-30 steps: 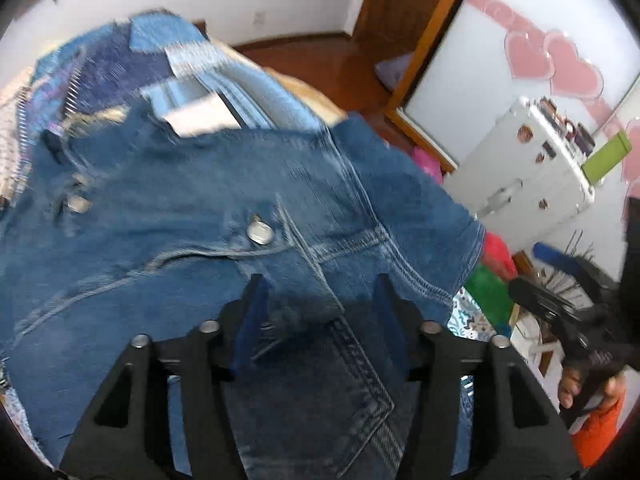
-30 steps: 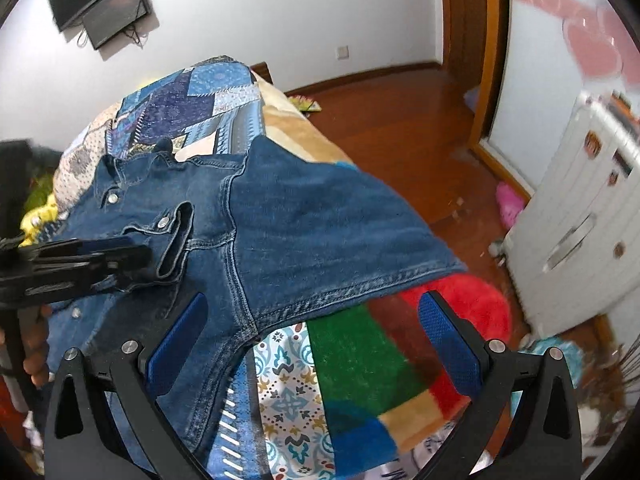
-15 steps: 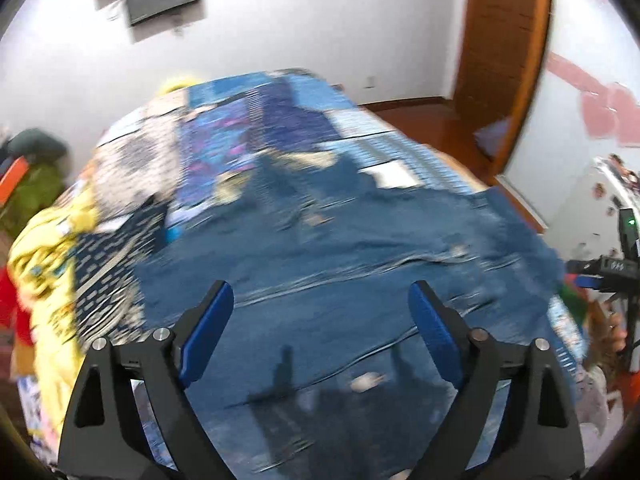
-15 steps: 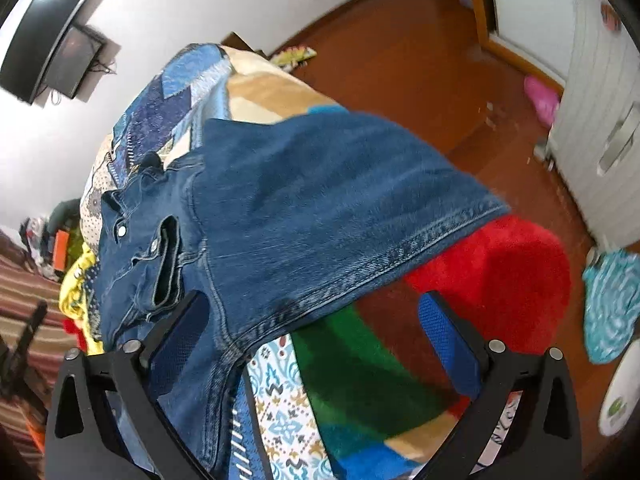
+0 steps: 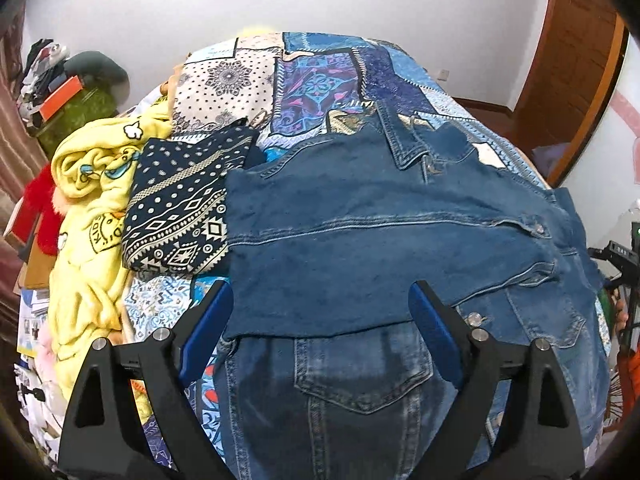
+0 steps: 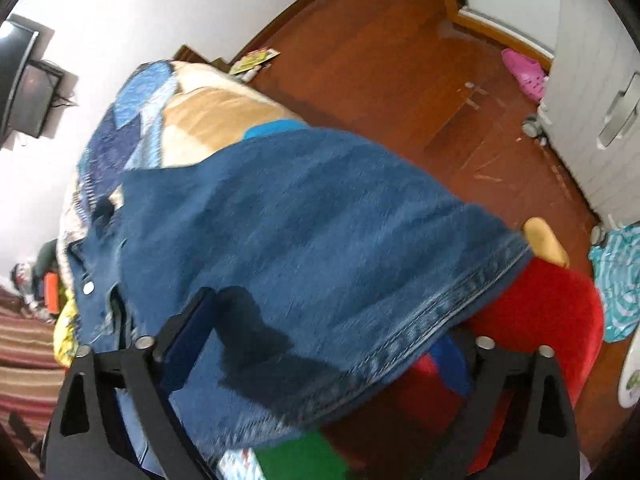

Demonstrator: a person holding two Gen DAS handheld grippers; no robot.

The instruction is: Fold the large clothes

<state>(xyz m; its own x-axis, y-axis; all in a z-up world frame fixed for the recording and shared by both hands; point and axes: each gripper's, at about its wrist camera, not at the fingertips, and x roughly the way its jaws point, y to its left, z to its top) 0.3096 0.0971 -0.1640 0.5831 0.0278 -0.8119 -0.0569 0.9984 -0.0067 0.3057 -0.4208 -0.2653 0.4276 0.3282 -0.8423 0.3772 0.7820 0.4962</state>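
A blue denim jacket (image 5: 380, 240) lies spread on the patchwork bed cover (image 5: 320, 80), one sleeve folded across its body. My left gripper (image 5: 320, 332) is open and empty, hovering over the jacket's near part above a chest pocket. In the right wrist view the jacket's hem (image 6: 320, 240) hangs over the bed's edge. My right gripper (image 6: 320, 360) is open, its jaws straddling that hem edge; the right fingertip is hidden under the cloth. The view is blurred.
A dark patterned folded cloth (image 5: 180, 216) and a yellow garment (image 5: 92, 208) lie left of the jacket. A red cushion (image 6: 552, 320) sits below the hem. Wooden floor (image 6: 400, 80), a pink shoe (image 6: 524, 72) and a white cabinet (image 6: 600, 92) are on the right.
My left gripper has let go of the jacket's flap, opened wide and pulled back. My right gripper has moved down and closer to the hanging hem.
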